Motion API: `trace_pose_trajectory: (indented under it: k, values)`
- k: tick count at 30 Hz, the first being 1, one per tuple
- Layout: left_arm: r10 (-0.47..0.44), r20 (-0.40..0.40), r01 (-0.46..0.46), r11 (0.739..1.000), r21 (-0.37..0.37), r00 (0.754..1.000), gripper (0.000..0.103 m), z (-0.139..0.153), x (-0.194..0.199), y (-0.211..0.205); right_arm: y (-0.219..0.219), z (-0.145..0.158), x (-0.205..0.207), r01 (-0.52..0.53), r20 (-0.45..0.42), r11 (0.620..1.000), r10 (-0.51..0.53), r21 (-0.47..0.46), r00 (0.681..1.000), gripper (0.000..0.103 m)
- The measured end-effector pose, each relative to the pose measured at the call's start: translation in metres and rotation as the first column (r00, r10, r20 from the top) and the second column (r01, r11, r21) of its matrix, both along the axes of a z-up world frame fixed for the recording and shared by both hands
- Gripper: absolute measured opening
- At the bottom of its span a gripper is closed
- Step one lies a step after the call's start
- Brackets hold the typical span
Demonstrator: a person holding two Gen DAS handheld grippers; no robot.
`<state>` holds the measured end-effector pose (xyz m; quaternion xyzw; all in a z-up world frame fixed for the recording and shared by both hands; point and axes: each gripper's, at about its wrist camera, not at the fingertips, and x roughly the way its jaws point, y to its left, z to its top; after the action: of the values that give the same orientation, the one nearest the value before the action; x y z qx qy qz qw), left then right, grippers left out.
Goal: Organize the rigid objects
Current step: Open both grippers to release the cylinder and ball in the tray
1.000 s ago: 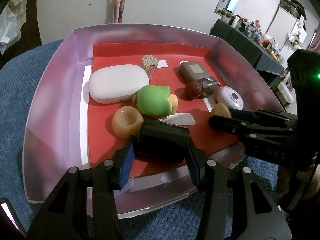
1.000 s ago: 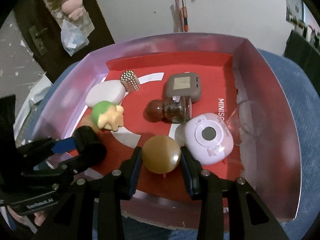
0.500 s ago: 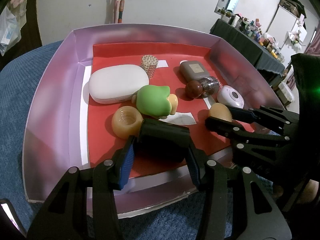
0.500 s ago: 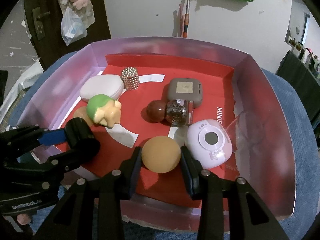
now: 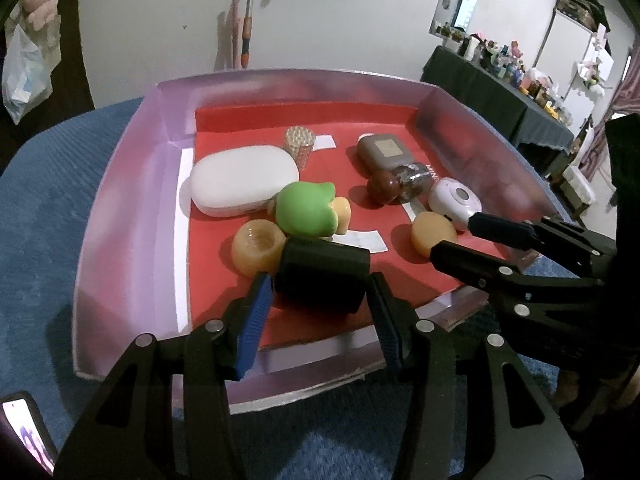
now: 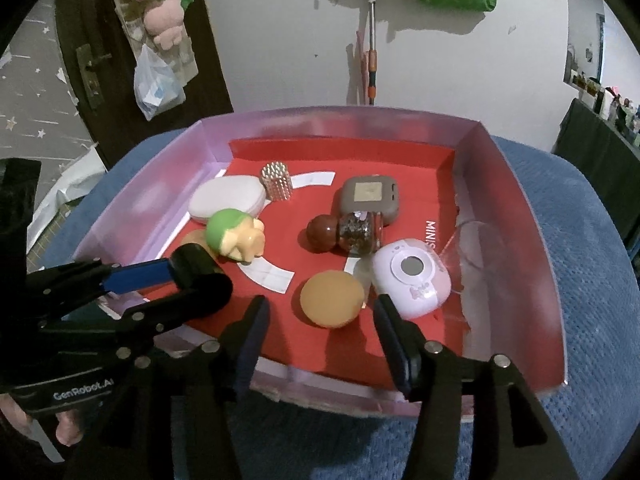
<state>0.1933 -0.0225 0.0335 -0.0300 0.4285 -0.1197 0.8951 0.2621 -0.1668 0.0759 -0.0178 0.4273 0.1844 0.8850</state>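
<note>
A pink-walled tray [image 5: 132,200] with a red floor holds the objects. My left gripper [image 5: 320,314] is shut on a black cylinder [image 5: 320,276] just above the tray's near edge, next to a tan ring [image 5: 256,246]. The same cylinder [image 6: 200,276] shows at the left of the right wrist view. My right gripper [image 6: 320,320] is open. A tan ball [image 6: 332,298] rests on the red floor just past its fingertips, touching neither. In the left wrist view, the right gripper [image 5: 454,238] sits beside the ball [image 5: 432,234].
Also in the tray are a white oval case [image 5: 244,184], a green toy figure [image 5: 308,210], a beaded cylinder [image 5: 298,148], a grey case [image 5: 384,152], a brown-capped glass bottle [image 5: 400,184] and a white-pink round device [image 6: 412,278]. Blue cloth [image 6: 580,280] surrounds the tray.
My right gripper has opened, let go of the tan ball and drawn back a little; the ball now lies on the red floor. The left gripper still holds the black cylinder.
</note>
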Motion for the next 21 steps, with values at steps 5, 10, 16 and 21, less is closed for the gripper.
trace_pose_trajectory:
  k: [5, 10, 16, 21]
  values:
    - [0.014, 0.027, -0.015, 1.0, 0.007, 1.0, 0.061, 0.004, -0.008, 0.0, -0.003, 0.009, -0.012, 0.001, 0.032, 1.0, -0.002, 0.018, 0.999, 0.066]
    - [0.03, 0.055, -0.031, 0.999, 0.016, 0.998, 0.067, 0.009, -0.019, 0.002, -0.004, 0.019, -0.025, 0.009, 0.076, 0.999, -0.011, 0.03, 0.997, 0.072]
    - [0.05, 0.084, -0.052, 0.999, 0.017, 0.995, 0.075, 0.014, -0.031, 0.004, -0.01, 0.028, -0.036, 0.033, 0.118, 0.997, -0.041, 0.069, 0.992, 0.085]
    - [0.068, 0.108, -0.07, 0.997, 0.021, 0.992, 0.091, 0.019, -0.042, 0.005, -0.014, 0.031, -0.045, 0.06, 0.157, 0.994, -0.074, 0.095, 0.985, 0.098]
